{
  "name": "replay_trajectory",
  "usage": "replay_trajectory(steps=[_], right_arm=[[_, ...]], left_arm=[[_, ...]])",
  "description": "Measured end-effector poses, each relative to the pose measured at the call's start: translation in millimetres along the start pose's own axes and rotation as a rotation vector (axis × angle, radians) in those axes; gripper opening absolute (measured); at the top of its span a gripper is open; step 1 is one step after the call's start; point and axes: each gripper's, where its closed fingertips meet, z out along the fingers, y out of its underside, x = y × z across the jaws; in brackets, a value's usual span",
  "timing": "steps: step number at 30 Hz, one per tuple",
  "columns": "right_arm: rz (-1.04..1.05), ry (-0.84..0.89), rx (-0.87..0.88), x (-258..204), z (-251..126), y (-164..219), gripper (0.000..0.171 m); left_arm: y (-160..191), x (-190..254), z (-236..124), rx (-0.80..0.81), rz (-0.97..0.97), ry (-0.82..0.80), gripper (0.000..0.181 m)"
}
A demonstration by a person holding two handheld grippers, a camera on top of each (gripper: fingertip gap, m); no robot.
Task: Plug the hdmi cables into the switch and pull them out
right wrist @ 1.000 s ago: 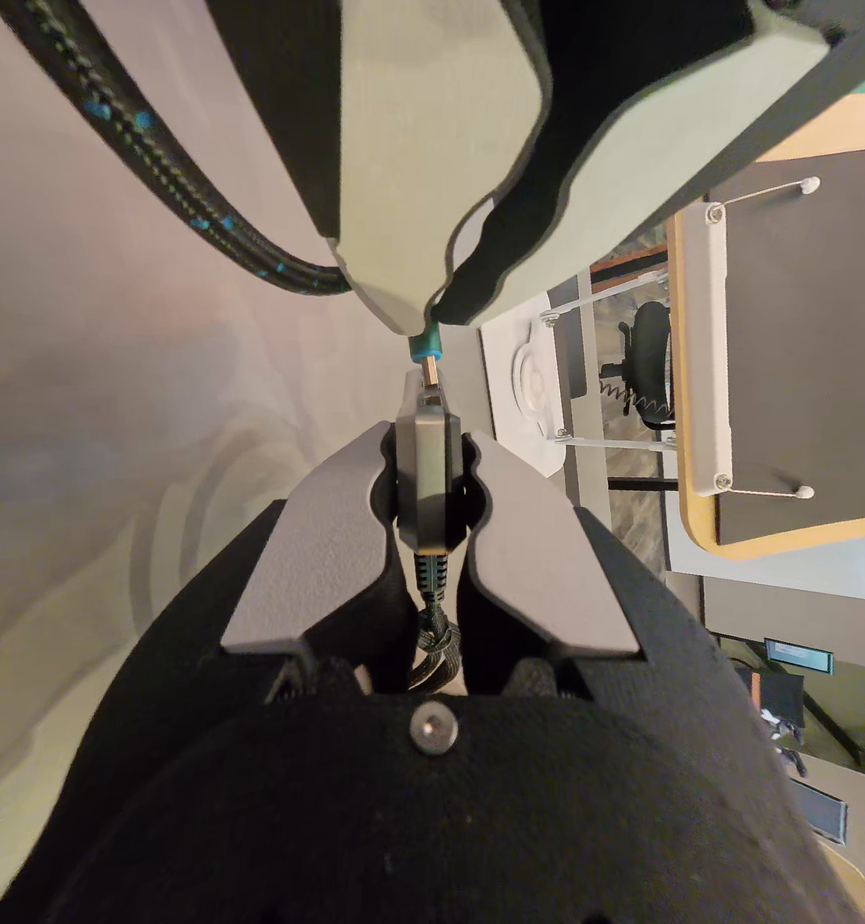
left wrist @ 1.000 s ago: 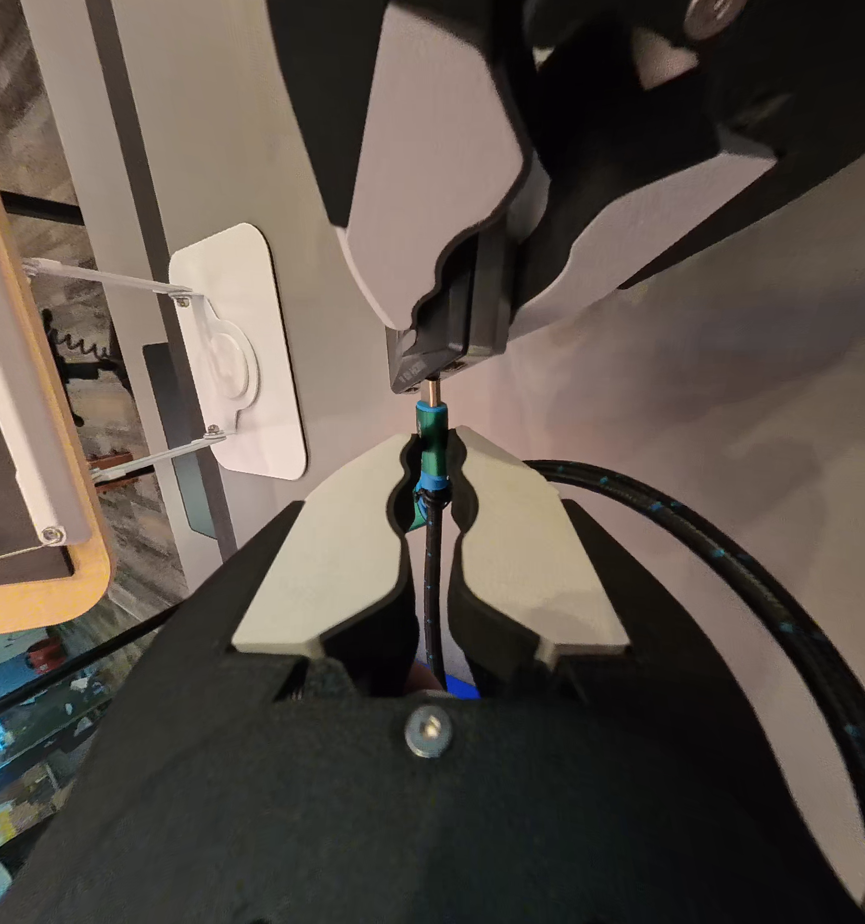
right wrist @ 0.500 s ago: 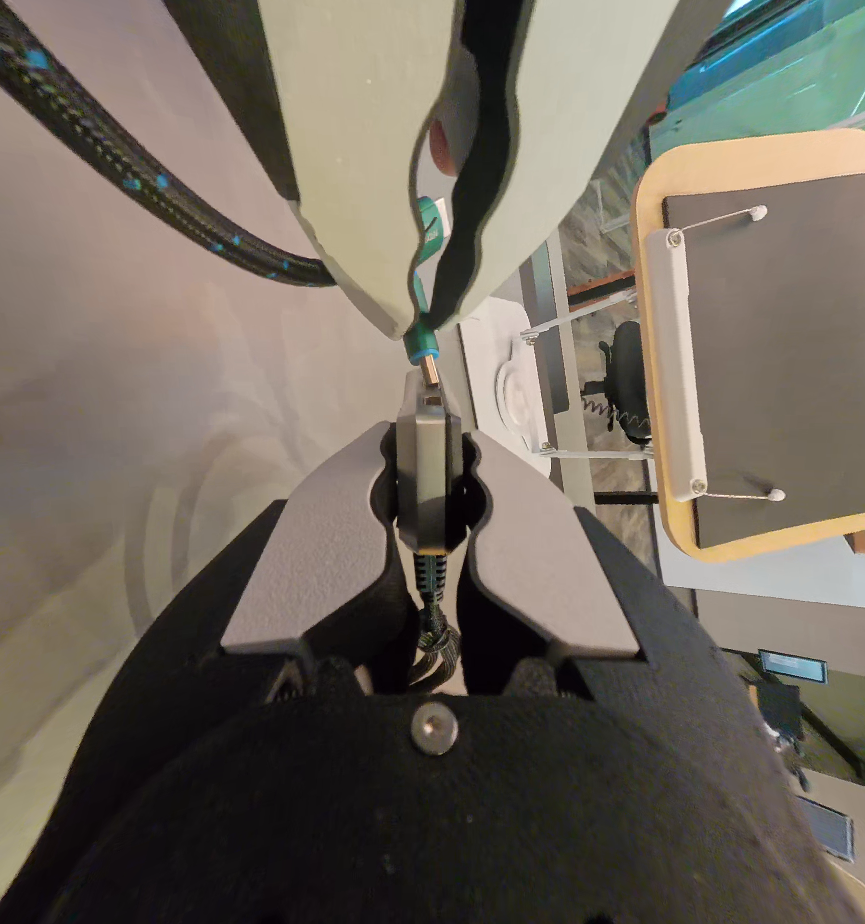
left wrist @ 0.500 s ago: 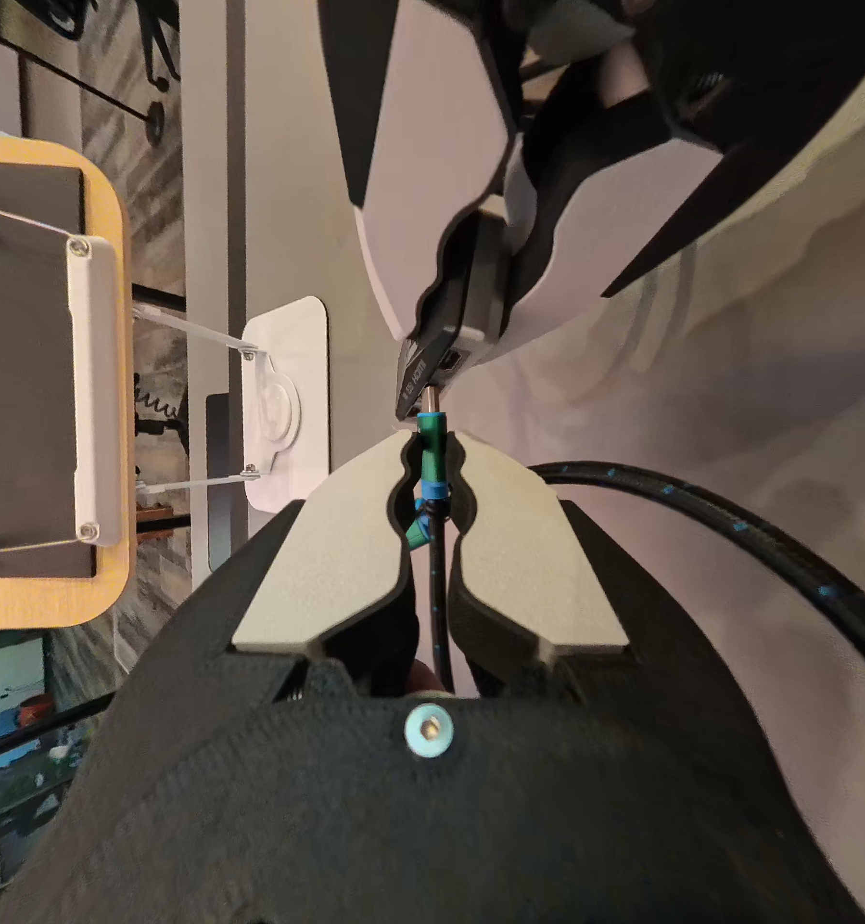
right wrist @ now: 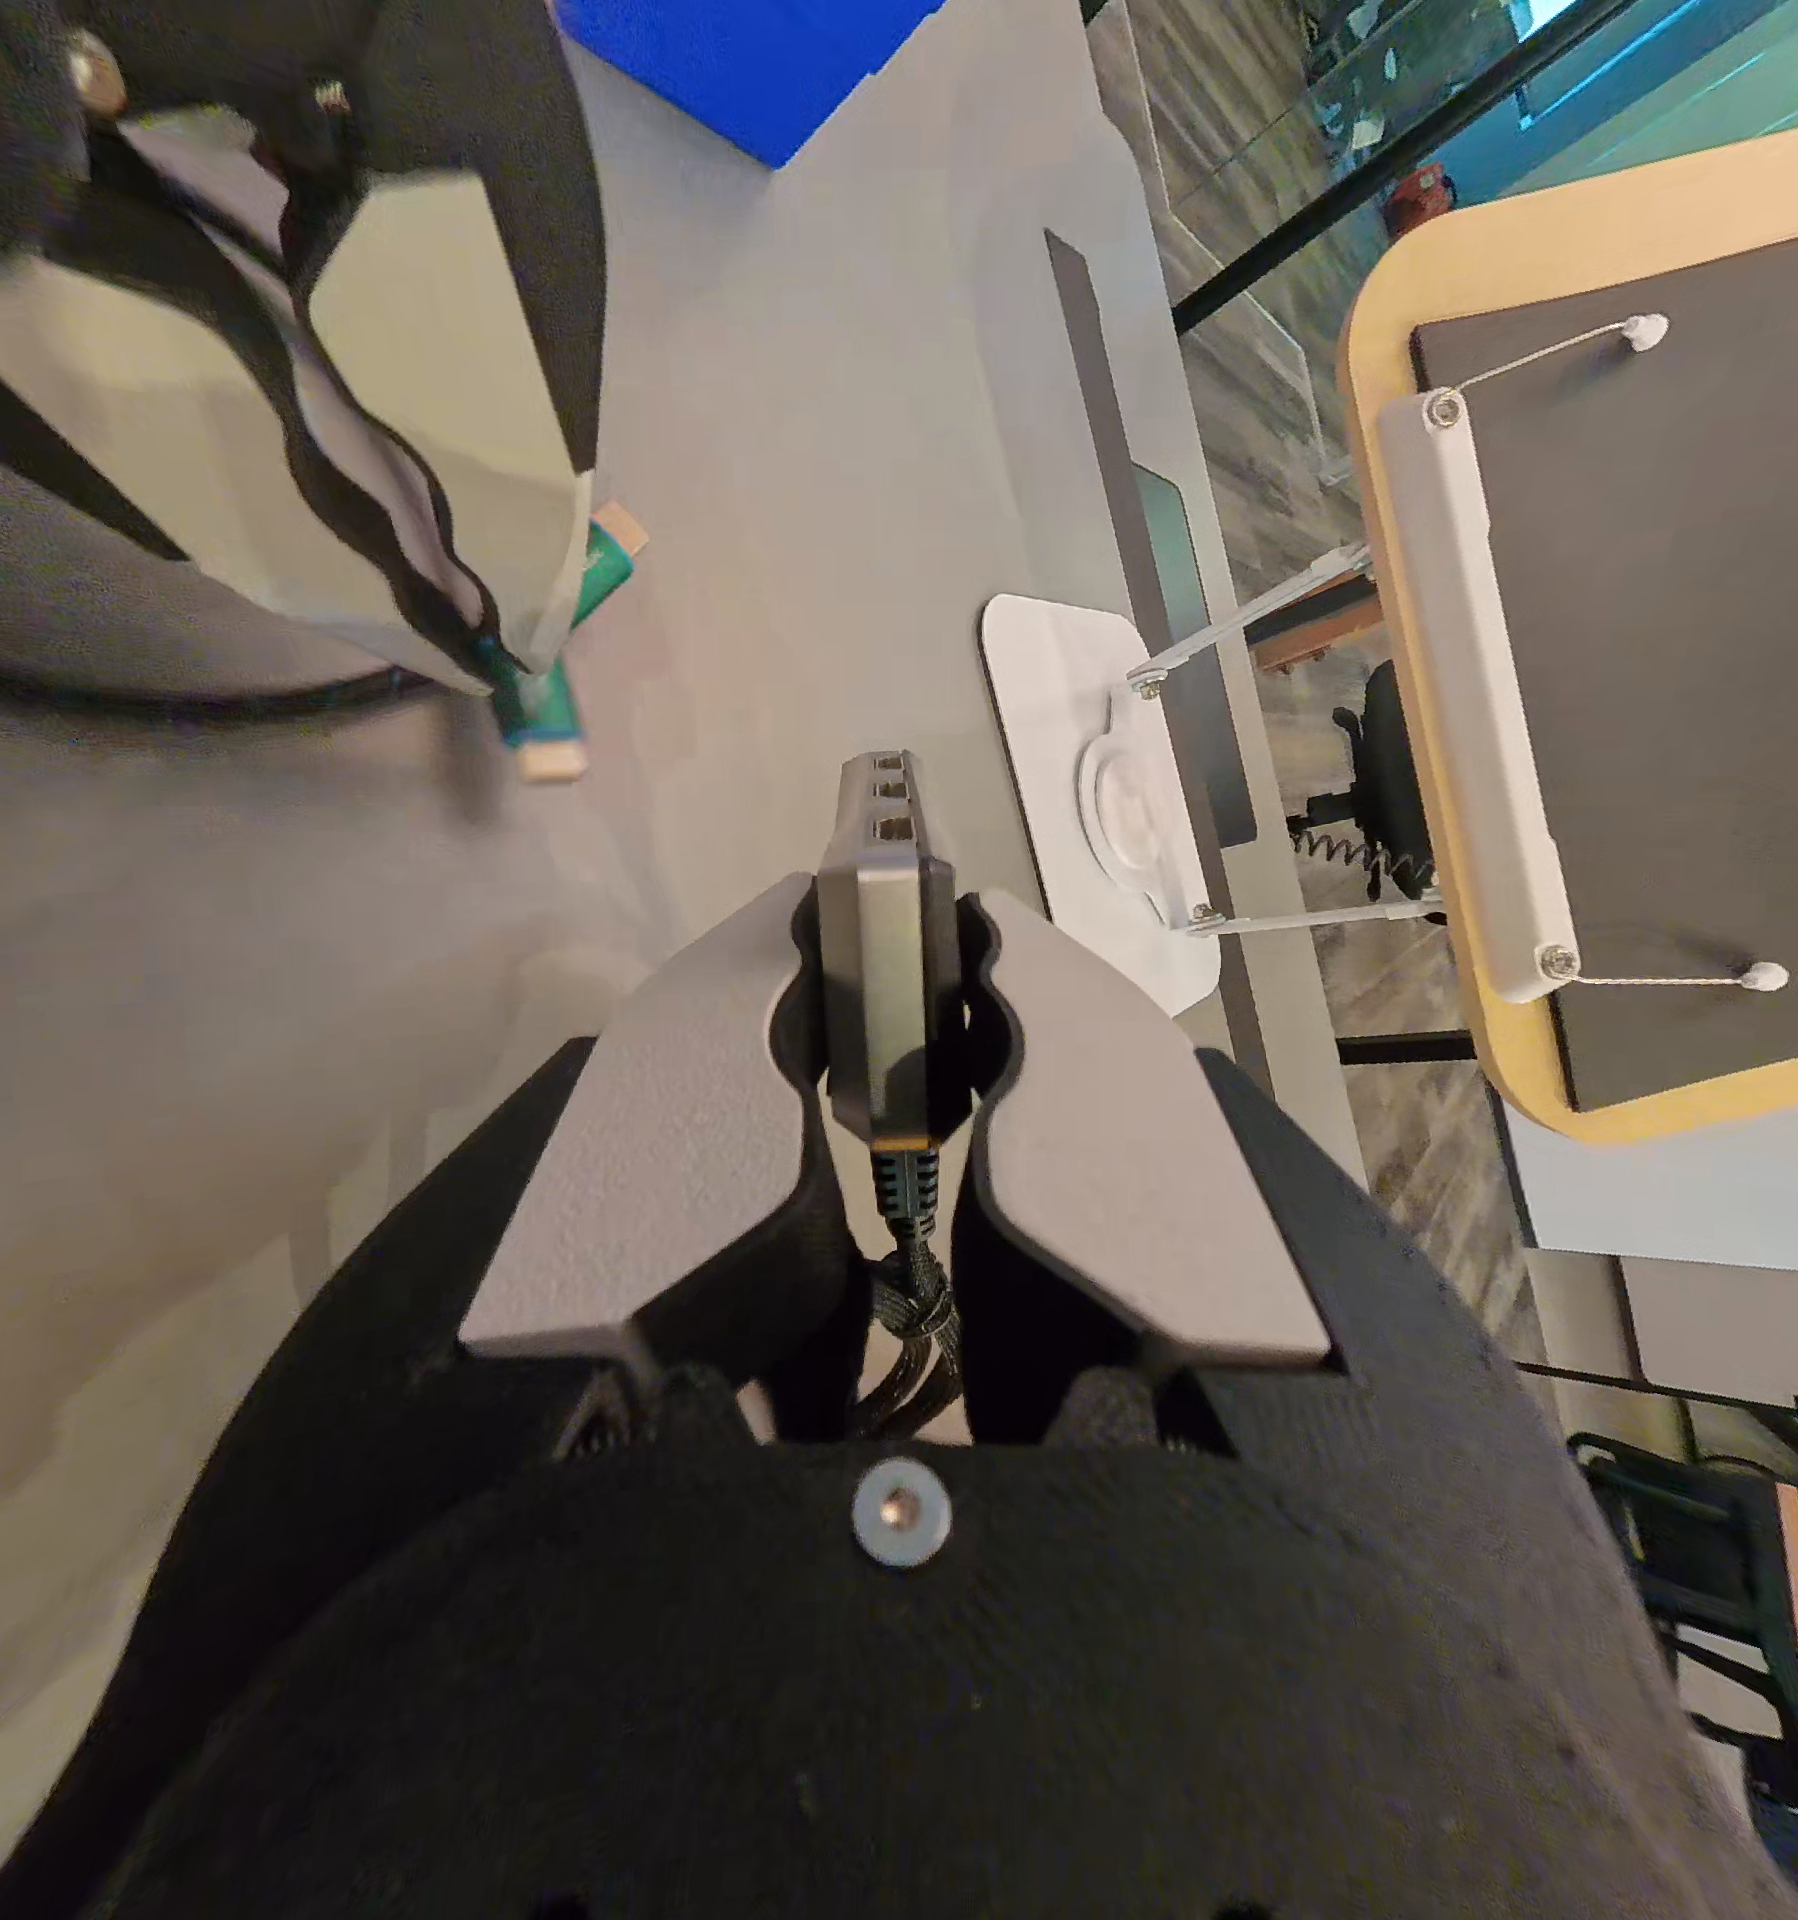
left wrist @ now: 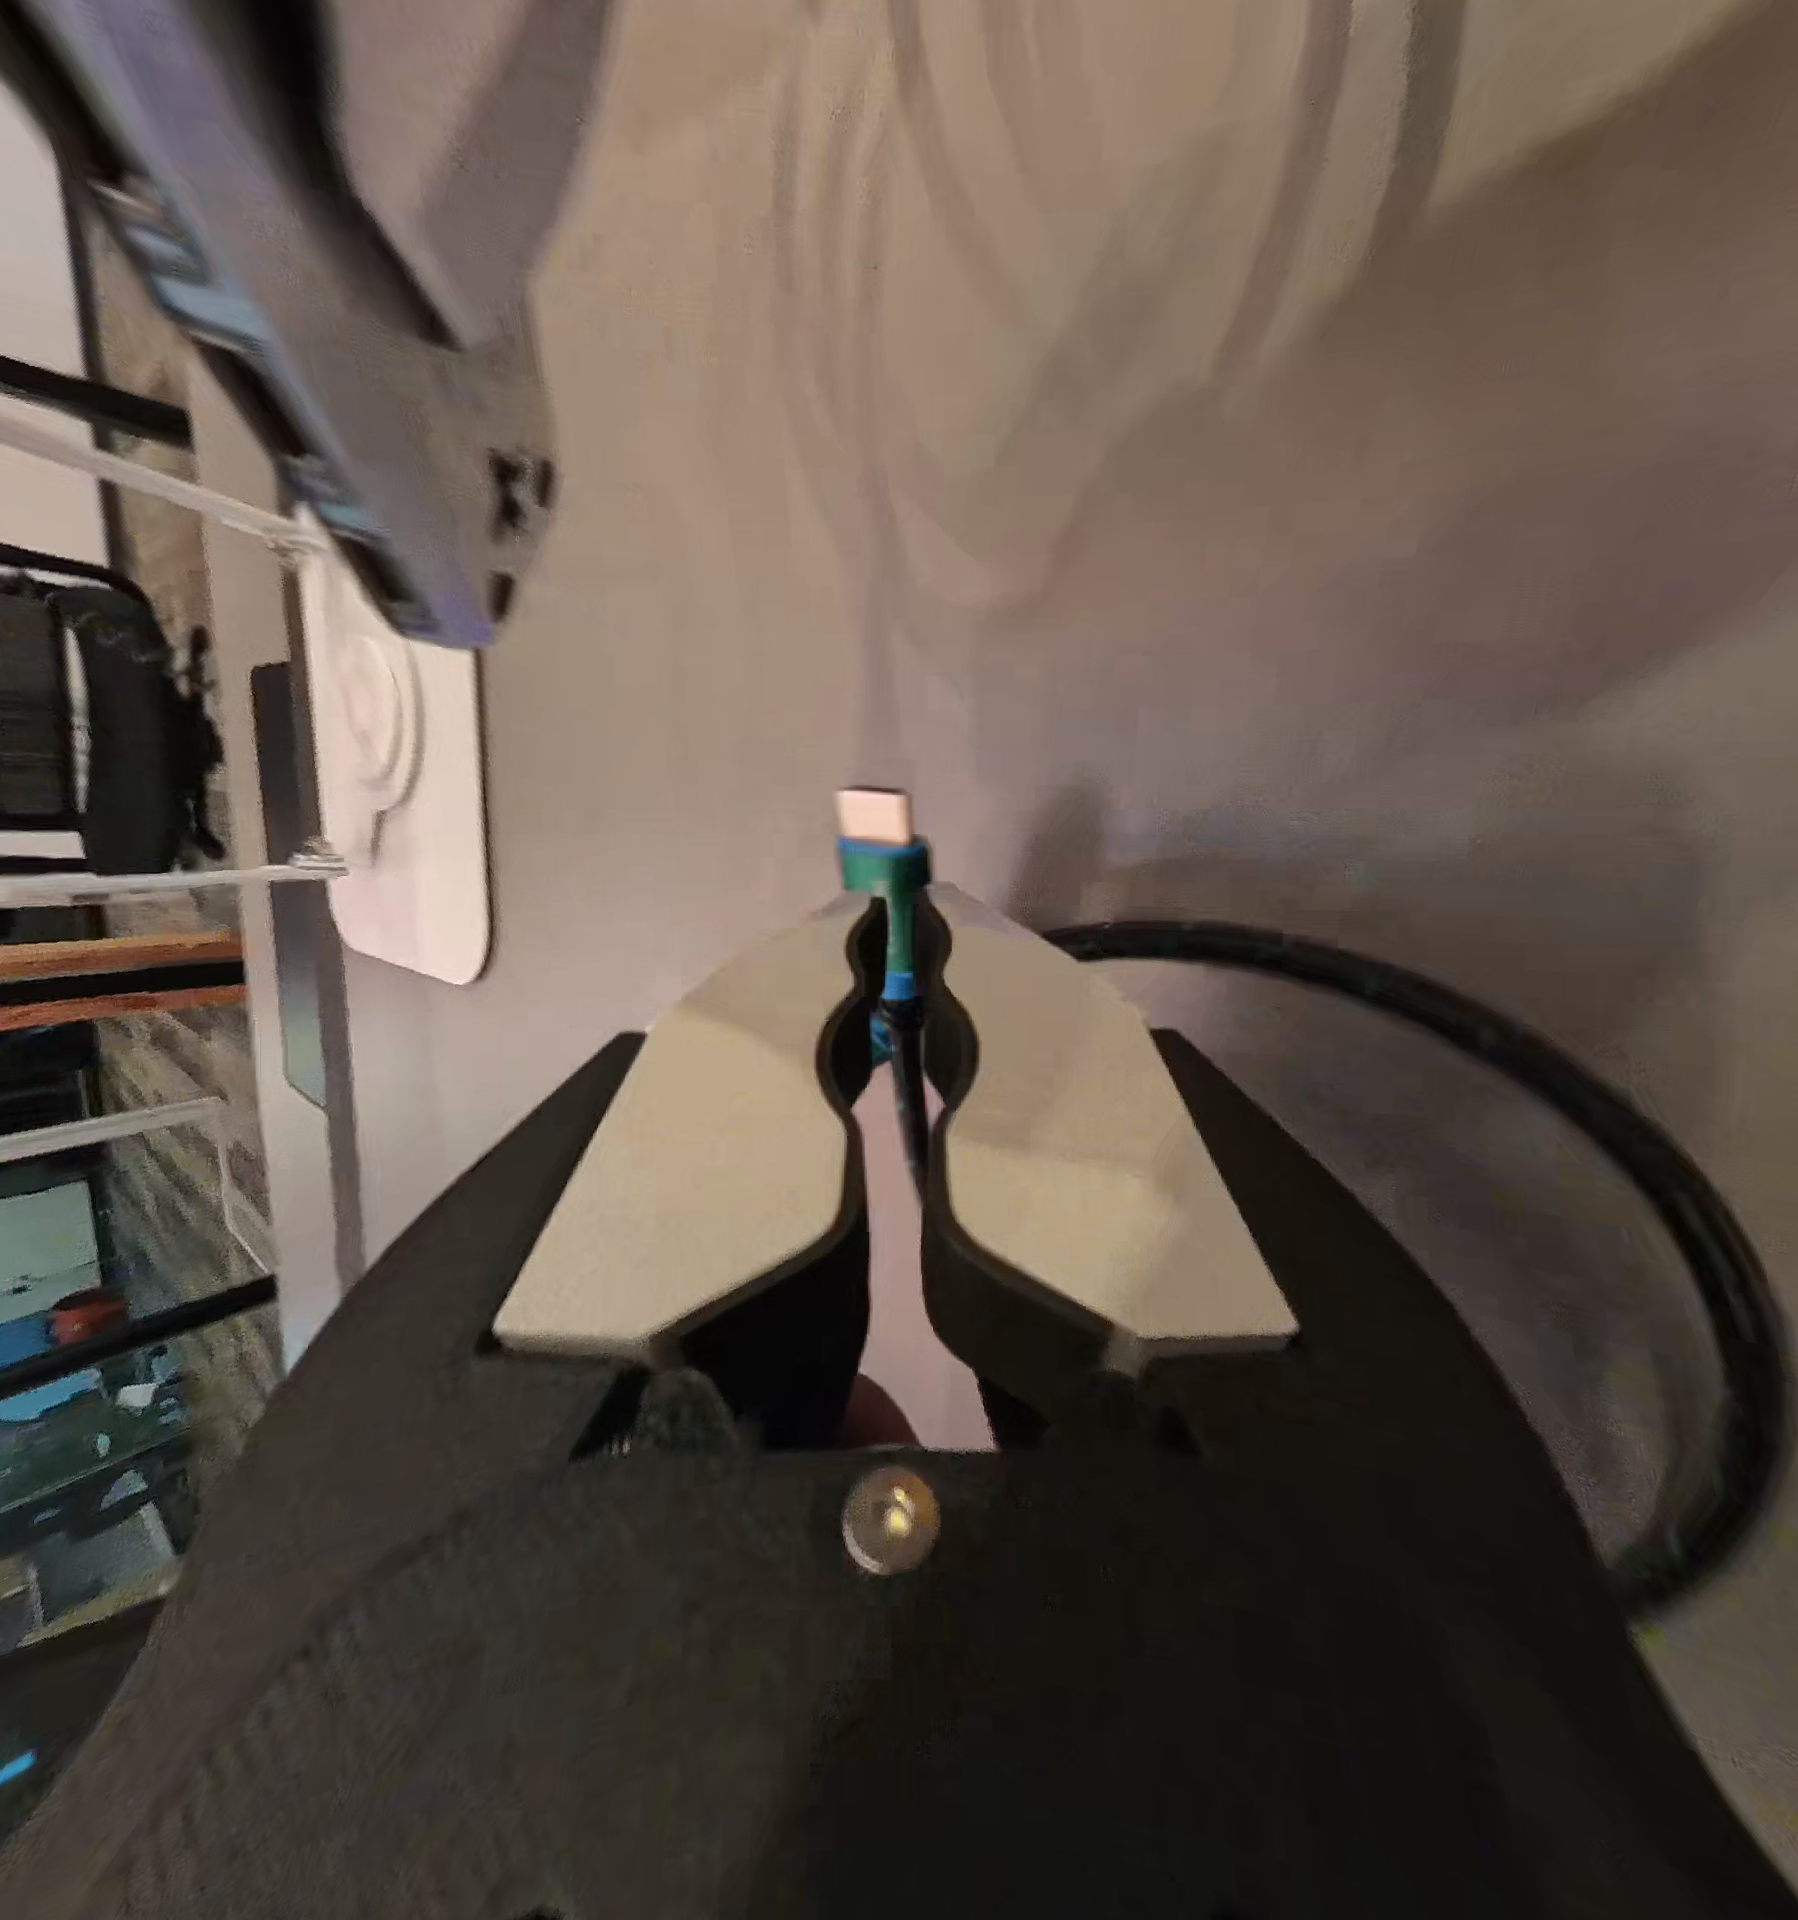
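Observation:
My left gripper (left wrist: 890, 914) is shut on a green HDMI plug (left wrist: 882, 864) whose bare metal tip points forward, free of any port. Its black braided cable (left wrist: 1643, 1153) loops off to the right. My right gripper (right wrist: 887, 914) is shut on the dark grey switch (right wrist: 879, 935), its row of empty ports (right wrist: 893, 798) facing away from me. The switch shows blurred at the upper left of the left wrist view (left wrist: 438, 488). The left gripper and its plug (right wrist: 547, 717) show at the upper left of the right wrist view, apart from the switch.
A grey table top (right wrist: 853, 436) lies under both grippers. A white stand base (right wrist: 1071, 758) with thin metal arms sits at the table's edge, holding a wood-framed dark board (right wrist: 1653, 665). A blue box (right wrist: 760, 62) lies at the far end. An office chair (right wrist: 1388, 790) stands beyond. About 10 cm separates my left fingertips from my right.
The plug was seated in the switch's port in the earlier frames. Now it is out, and the two grippers have moved apart, the switch swinging to the upper left of the left wrist view.

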Motion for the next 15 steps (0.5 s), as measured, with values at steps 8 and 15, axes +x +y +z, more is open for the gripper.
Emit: replay_trajectory(steps=[8,15], right_arm=[[0.069,-0.020,0.037,4,-2,1,0.021],[0.107,-0.030,0.061,5,-4,-1,0.022]], left_arm=[[7,-9,-12,0.030,-0.167,0.124,0.020],[16,1,10,-0.018,-0.333,0.474,0.022]])
